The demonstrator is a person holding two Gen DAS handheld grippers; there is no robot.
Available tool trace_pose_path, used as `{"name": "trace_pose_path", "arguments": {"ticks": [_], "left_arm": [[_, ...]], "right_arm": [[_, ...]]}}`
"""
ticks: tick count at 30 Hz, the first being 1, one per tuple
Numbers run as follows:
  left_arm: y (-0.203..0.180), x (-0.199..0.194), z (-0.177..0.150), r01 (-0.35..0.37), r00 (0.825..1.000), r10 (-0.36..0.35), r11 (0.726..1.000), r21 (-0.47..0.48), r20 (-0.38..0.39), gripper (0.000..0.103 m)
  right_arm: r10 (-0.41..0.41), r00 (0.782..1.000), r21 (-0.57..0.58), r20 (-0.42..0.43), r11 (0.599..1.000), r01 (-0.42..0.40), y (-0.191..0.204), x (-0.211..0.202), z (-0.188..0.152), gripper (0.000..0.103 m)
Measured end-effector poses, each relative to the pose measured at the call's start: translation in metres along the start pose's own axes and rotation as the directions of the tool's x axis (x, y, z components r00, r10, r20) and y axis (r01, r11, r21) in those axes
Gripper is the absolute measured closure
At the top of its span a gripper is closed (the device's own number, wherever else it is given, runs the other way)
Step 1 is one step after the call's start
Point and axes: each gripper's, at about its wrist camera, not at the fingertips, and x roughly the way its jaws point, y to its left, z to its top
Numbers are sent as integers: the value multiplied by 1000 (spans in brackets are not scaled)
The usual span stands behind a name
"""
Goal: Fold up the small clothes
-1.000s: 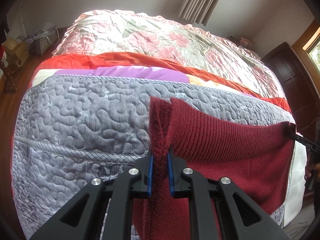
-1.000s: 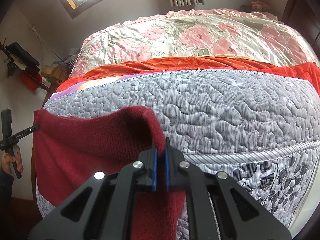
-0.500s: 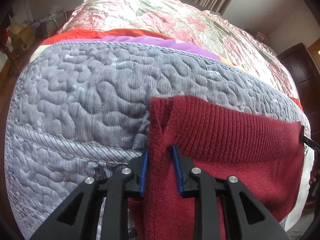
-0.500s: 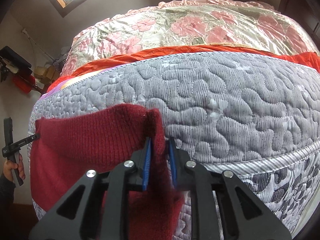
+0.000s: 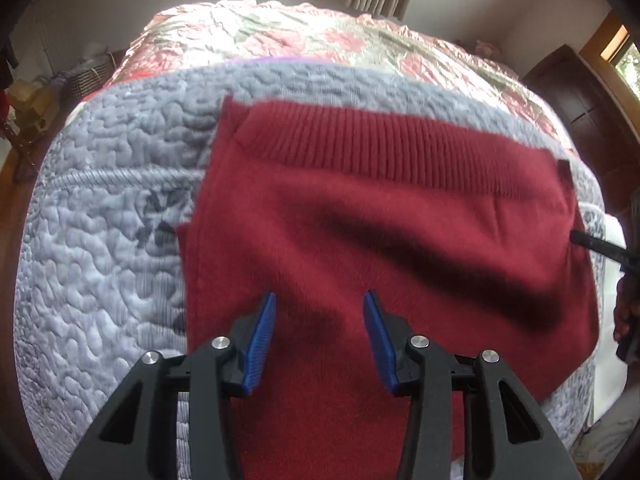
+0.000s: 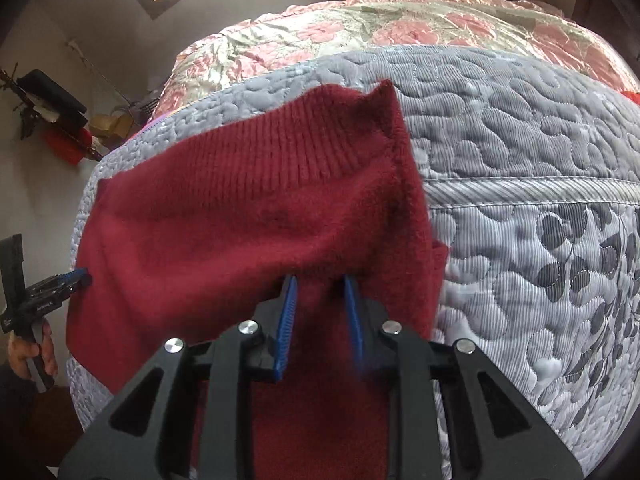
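Garment: dark red knitted sweater (image 5: 384,216) lies spread on the grey quilt (image 5: 108,240) at the bed's near edge, ribbed band toward 12 o'clock.
Left gripper (image 5: 320,300): jaws spread wide, holding nothing, above the sweater's lower part at 6 o'clock.
Right gripper (image 6: 318,280): jaws parted, with sweater fabric between the blue pads; no clamping visible.
Bedding: pink floral bedspread (image 6: 400,28) beyond the quilt at 12 o'clock.
Image quality: left view motion-blurred.
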Motion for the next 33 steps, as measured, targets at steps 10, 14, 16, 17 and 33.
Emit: {"name": "trace_pose_path", "arguments": {"ticks": [10,14,16,17,33], "left_arm": [[2,-20,-7,13,1000,-13,1000,6,27,62],[-29,-22,13,106,993,-109,993,56,54,62],[-43,1,20,60,998,-63,993,102,24,62],[-46,15,22,21,1000,-22,994,108,7,62],[-102,39,12,-5,1000,4,994,110,12,55]], "right_arm": [[99,994,79,51,992,-102,3,-34,0,83],[188,982,16,4,982,-188,45,-20,-1,79],[195,980,-17,-35,981,-195,61,1,-2,79],[175,983,-27,-51,984,-176,64,13,-2,80],[195,974,-160,-110,964,-212,119,50,-10,73]]}}
